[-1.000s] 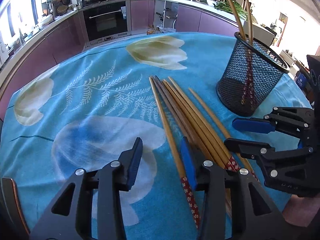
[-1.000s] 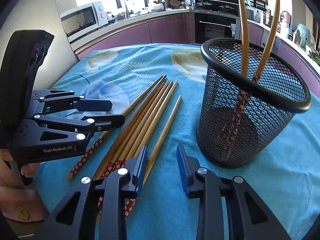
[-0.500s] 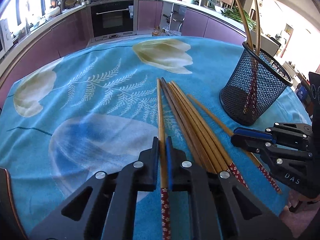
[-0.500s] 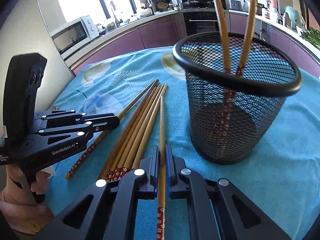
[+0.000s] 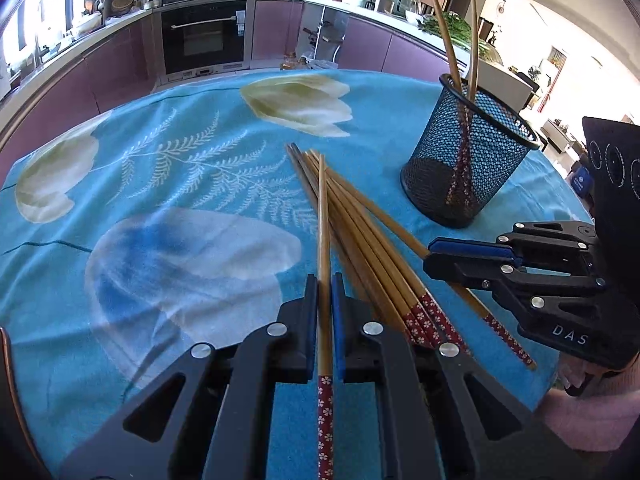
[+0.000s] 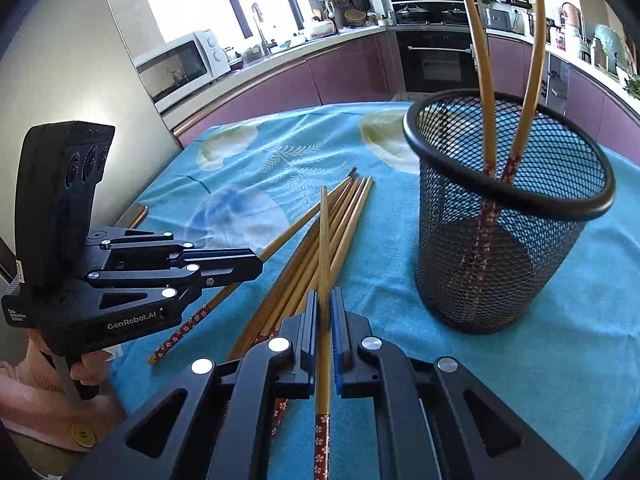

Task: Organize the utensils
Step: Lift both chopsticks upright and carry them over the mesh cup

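Left wrist view is showing the left gripper [image 5: 325, 312] pinching one light, stiff, slippery chopstick [image 5: 323, 216] near its patterned end; the right gripper [image 6: 325, 320] is clamping another chopstick [image 6: 324, 240] likewise.

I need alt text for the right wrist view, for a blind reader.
The right claw is shut on one chopstick. Loose chopsticks lie on a blue tablecloth, a black mesh holder stands to their right, and the left claw grips another.

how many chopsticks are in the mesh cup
2. Both stand in the cup, patterned ends down: the left chopstick leans left, the right chopstick leans right. No others show through the mesh.
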Motion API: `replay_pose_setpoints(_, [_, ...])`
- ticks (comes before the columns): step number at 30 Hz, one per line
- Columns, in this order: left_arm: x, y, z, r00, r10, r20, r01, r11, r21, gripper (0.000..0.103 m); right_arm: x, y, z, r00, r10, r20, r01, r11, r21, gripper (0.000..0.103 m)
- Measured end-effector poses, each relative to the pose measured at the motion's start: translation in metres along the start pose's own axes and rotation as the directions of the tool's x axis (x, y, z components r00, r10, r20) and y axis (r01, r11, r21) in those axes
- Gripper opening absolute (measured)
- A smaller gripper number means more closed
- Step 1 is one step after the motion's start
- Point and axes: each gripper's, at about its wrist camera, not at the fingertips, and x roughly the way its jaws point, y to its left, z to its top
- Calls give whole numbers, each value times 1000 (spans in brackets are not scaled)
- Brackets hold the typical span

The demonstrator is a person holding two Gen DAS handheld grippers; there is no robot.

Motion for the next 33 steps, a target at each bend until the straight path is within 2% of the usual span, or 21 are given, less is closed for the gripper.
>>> replay_pose_setpoints(3, [5, 1, 0, 1000, 11, -19, -11, 1000, 11, 8, 4, 1, 0, 1000, -8, -20, 8, 1000, -3, 6])
replay_pose_setpoints(9, [13, 3, 7, 999, -12, -34, 13, 999, 35, 11, 11, 0, -1, 998, -26, -49, 25, 1000, -19, 8])
replay_pose_setpoints(13, [16, 3, 11, 999, -12, -36, 13, 999, 40, 11, 9, -1, -2, 999, -24, -40, 23, 1000, -14, 7])
replay_pose_setpoints(16, [14, 1, 11, 1000, 9, -27, -9, 1000, 28, 7, 2, -3, -1, 1000, -14, -15, 13, 1000, -2, 6])
replay_pose_setpoints(19, [5, -1, 12, 1000, 3, -4, -3, 1000, 27, 7, -10, -2, 3, 1000, -3, 22, 3, 1000, -10, 6])
replay_pose_setpoints(25, [-30, -7, 21, 995, -70, 78, 67, 997, 40, 7, -40, -6, 9, 994, 15, 104, -14, 1000, -7, 6])
replay_pose_setpoints(33, [-80, -17, 36, 965, -179, 191, 170, 984, 60, 7, -82, -16, 15, 976, 17, 216, -22, 999, 23, 6])
